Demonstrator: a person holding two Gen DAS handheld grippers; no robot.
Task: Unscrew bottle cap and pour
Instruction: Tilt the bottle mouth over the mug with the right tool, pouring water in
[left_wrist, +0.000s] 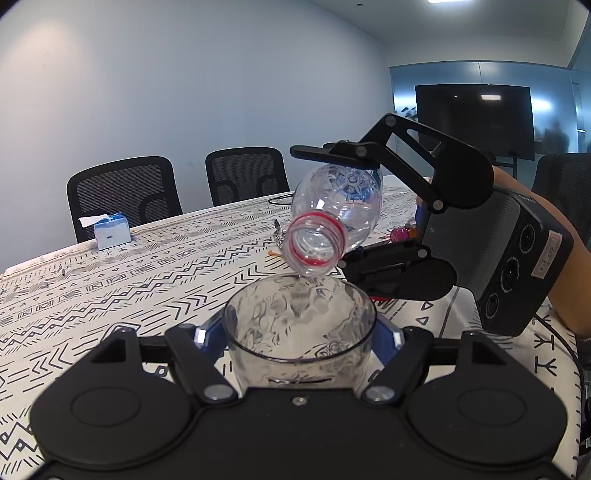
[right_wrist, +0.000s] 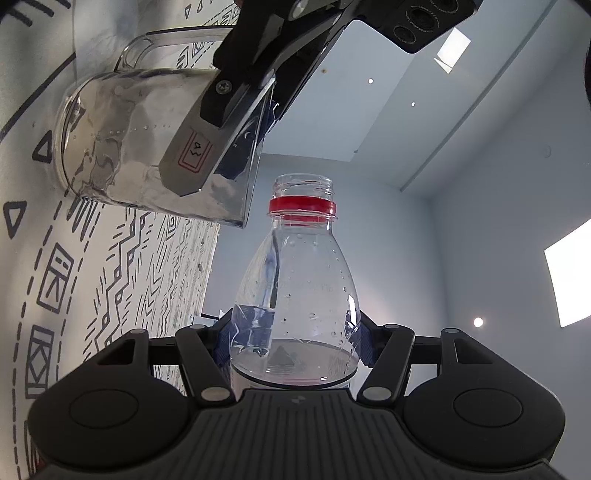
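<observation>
Your right gripper (left_wrist: 354, 206) is clamped on the bottle (left_wrist: 334, 218), centre of the left view, tipped with its long axis slanting down and its open mouth just over the cup (left_wrist: 299, 317). Your left gripper (left_wrist: 299, 338) grips the cup on the table (left_wrist: 110, 280). Only the right view shows water left in the bottle (right_wrist: 295, 295) and the cup (right_wrist: 147, 136), upper left.
</observation>
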